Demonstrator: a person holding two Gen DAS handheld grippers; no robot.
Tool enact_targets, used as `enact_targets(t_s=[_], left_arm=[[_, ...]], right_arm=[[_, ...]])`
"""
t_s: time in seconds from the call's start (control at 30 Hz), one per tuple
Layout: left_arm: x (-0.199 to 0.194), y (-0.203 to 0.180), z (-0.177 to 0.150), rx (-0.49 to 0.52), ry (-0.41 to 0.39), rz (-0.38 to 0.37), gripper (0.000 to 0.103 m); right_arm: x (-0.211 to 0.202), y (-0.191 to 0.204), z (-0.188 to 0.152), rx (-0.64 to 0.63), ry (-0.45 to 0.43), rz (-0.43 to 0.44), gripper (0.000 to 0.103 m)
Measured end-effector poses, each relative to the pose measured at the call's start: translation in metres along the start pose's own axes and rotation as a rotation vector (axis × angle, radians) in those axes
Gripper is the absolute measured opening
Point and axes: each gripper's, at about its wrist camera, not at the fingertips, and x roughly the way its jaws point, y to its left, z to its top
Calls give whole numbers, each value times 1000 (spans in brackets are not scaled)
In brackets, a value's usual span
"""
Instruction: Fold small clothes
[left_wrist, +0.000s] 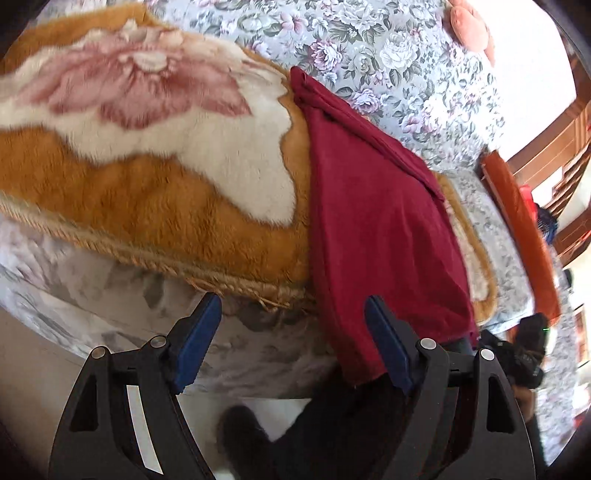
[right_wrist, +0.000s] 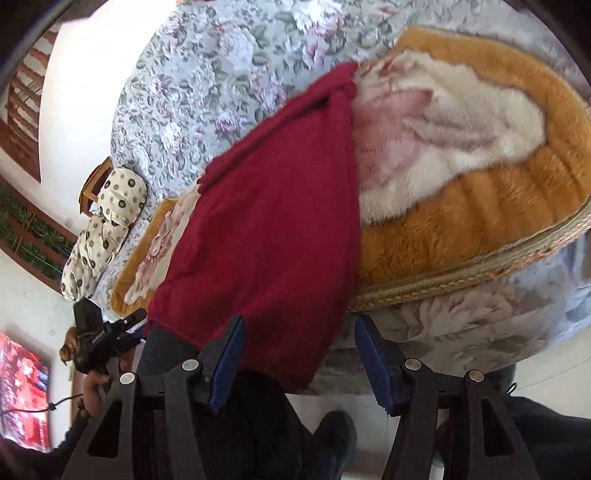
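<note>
A dark red garment (left_wrist: 373, 221) lies lengthwise on an orange and white plush blanket (left_wrist: 147, 177), its near end hanging over the bed's front edge. My left gripper (left_wrist: 291, 328) is open and empty, the garment's hanging end beside its right finger. The right wrist view shows the same garment (right_wrist: 273, 229) on the blanket (right_wrist: 461, 206). My right gripper (right_wrist: 299, 350) is open, with the garment's hanging corner between its fingers, untouched. The other gripper shows at far right of the left wrist view (left_wrist: 524, 350) and far left of the right wrist view (right_wrist: 99, 339).
The bed has a grey floral cover (left_wrist: 388, 55). A patterned pillow (right_wrist: 107, 218) lies at one end, an orange cushion (left_wrist: 517, 229) at the other. The person's dark legs and shoes (right_wrist: 295, 435) stand at the bed's front edge, on a pale floor.
</note>
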Motion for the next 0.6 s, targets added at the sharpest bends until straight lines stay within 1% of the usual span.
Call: enact_targets(t_s=[0.07,0.13,0.2,0.23,0.3,0.33,0.37,0.4,0.43,0.47,0.5,0.53,0.57,0.6], left_arm=[[4,2,-1,-5,9,-25,80],[9,1,-3,-13,27,-43,80],[13,0,-2,-25,43,-90,80],[16,-2,-2,-23,50,-112,80],[21,-7,-1,-13,57,-114,80],[23,-8,-2,-12,65,-121,79],[26,-10,-3,-10,80,-137,78],[28,-13,-3,-4,95,-160,70],[29,-18,-4,11,104,-178,64],[29,-22,-5,32,106,-178,51],[28,-24,-6,44,100,-168,44],[26,-26,-7,53,91,-156,40],[25,-27,-7,57,81,-148,29],[24,-26,-7,51,73,-144,23]], right_arm=[[7,-5,0,36,22,54,59],[15,-9,-2,59,45,89,59],[22,-10,-3,66,69,128,57],[23,-10,-3,63,79,134,56],[24,-7,-3,49,85,144,49],[24,-6,-4,43,84,142,48],[23,-5,-4,38,79,141,44],[22,-4,-4,31,73,142,39],[21,-4,-5,27,70,143,37],[20,-3,-5,26,66,145,36],[20,-3,-6,27,65,145,36],[19,-4,-6,26,64,145,36],[18,-4,-7,29,65,143,36],[19,-4,-7,38,65,144,36]])
